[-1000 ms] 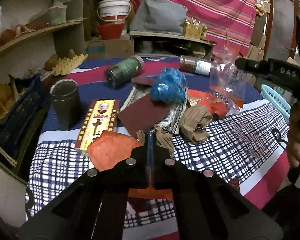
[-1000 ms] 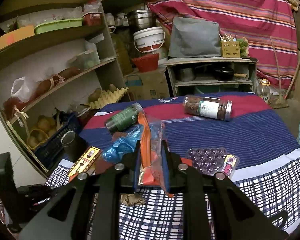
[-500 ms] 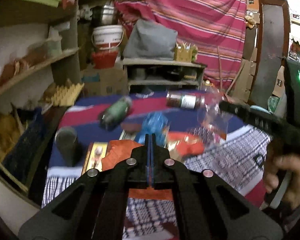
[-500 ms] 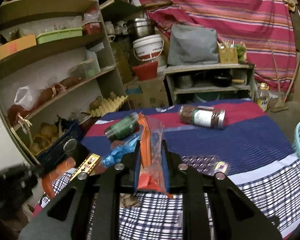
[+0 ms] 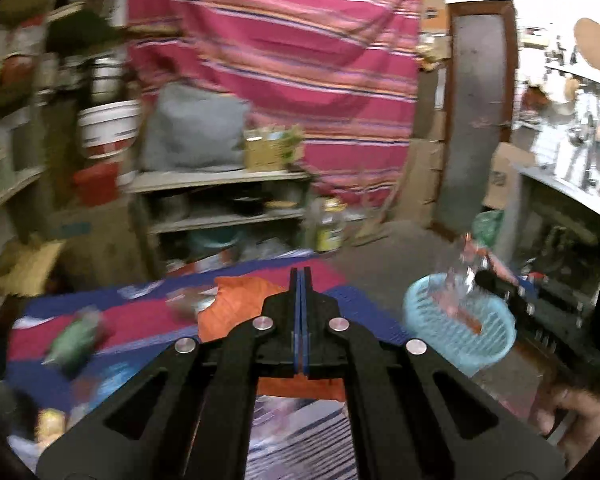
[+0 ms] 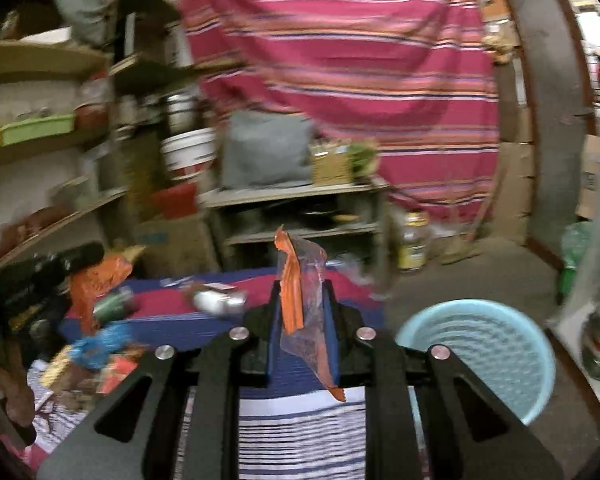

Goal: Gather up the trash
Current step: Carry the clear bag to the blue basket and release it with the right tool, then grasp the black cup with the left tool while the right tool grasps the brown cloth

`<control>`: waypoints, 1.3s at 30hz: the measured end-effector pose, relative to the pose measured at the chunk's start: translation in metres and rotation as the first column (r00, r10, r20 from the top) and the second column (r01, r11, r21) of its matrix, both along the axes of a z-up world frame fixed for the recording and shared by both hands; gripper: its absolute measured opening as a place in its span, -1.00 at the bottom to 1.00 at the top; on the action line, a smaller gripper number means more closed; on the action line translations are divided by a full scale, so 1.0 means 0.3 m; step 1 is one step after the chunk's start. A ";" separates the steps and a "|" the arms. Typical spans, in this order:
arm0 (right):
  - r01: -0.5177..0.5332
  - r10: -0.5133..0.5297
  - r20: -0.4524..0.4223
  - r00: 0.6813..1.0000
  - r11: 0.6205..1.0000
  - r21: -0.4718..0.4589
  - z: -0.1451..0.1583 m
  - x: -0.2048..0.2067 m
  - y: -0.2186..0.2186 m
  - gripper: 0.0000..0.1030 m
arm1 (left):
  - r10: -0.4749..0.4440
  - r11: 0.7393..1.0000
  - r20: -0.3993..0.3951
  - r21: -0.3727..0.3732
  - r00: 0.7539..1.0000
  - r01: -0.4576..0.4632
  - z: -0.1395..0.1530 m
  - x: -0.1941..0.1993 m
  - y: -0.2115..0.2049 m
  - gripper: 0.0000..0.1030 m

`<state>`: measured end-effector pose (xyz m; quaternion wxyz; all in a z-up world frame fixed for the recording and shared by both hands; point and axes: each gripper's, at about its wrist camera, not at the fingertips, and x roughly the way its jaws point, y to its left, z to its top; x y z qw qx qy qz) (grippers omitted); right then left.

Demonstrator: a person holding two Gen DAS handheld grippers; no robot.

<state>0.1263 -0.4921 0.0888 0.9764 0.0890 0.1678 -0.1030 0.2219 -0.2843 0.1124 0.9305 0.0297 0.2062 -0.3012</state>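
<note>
My left gripper is shut on a crumpled orange wrapper, which sticks out to the left of the jaws and below them. My right gripper is shut on a clear plastic bag with an orange strip. In the left wrist view that bag hangs just above the light blue basket, which stands on the floor to the right of the table. The right wrist view has the basket at lower right, and the left gripper with its orange wrapper at the left. Both views are blurred.
The striped tablecloth still carries a green bottle, a lying jar and a blue plastic bag. Shelves, a white bucket and a striped curtain stand behind. A person's hand grips the right tool.
Both grippers have risen and swung right, away from the clutter on the table and towards the blue basket. Each keeps its hold: the left on the orange wrapper, the right on the plastic bag.
</note>
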 end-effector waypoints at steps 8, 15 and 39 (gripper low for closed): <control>0.272 -0.272 -0.016 0.962 0.955 0.122 -0.129 -0.123 -0.413 -0.63 | -0.230 0.972 -0.036 -0.043 0.972 0.229 -0.093 0.021 -0.582 -1.00; 0.310 -0.305 -0.053 0.951 0.935 0.171 -0.238 -0.090 -0.570 -0.64 | -0.313 0.950 -0.119 -0.050 0.942 0.309 -0.274 0.054 -0.862 -1.00; 0.334 -0.339 0.012 0.941 0.931 0.150 -0.182 -0.167 -0.503 0.36 | -0.171 0.985 -0.156 -0.055 0.973 0.164 -0.244 0.096 -0.652 0.14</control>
